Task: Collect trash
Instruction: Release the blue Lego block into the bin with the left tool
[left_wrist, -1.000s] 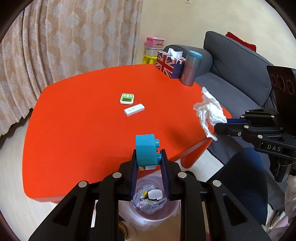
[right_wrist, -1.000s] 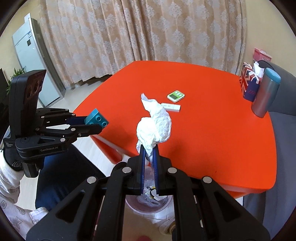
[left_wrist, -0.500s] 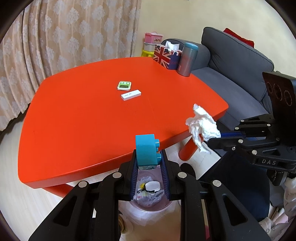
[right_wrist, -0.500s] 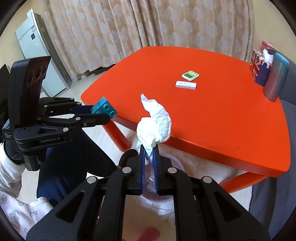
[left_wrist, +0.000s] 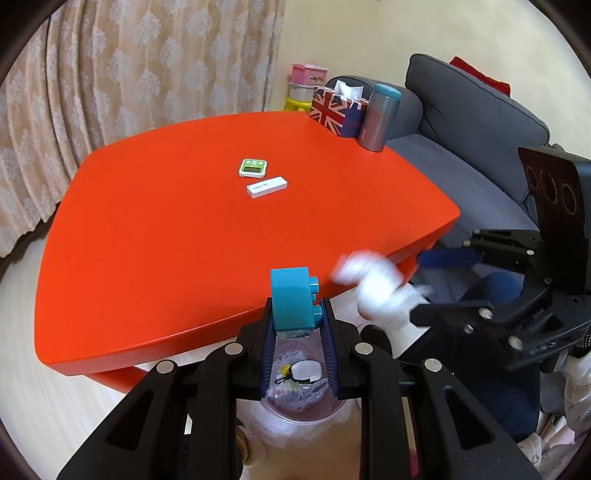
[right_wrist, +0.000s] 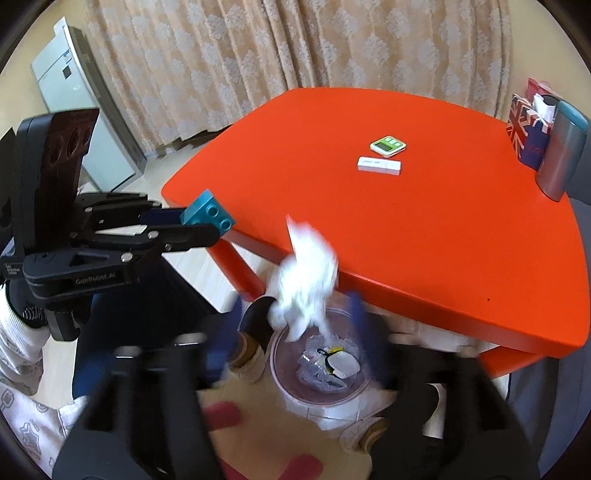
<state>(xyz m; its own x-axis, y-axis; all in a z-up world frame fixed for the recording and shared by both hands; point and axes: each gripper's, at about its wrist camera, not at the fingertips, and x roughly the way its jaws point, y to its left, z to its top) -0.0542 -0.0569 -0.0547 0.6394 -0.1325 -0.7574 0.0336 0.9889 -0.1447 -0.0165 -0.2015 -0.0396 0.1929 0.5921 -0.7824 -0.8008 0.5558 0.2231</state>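
Right gripper (right_wrist: 295, 314) fingers opening, blurred tissue (right_wrist: 304, 280) loose between them above the bin (right_wrist: 282, 384) beside the desk (right_wrist: 406, 229); left gripper (left_wrist: 297, 325) fingers pinch a blue block (left_wrist: 293, 299).

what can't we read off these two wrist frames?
- Crumpled white tissue: motion-blurred in both views; contact with the opening right gripper unclear.
- Clear plastic trash bin: left view, mostly hidden by the left gripper holding the teal toy brick.
- Bin contents: too small to identify.

Teal block (left_wrist: 293, 299) in left tool (left_wrist: 297, 325) (clamped)
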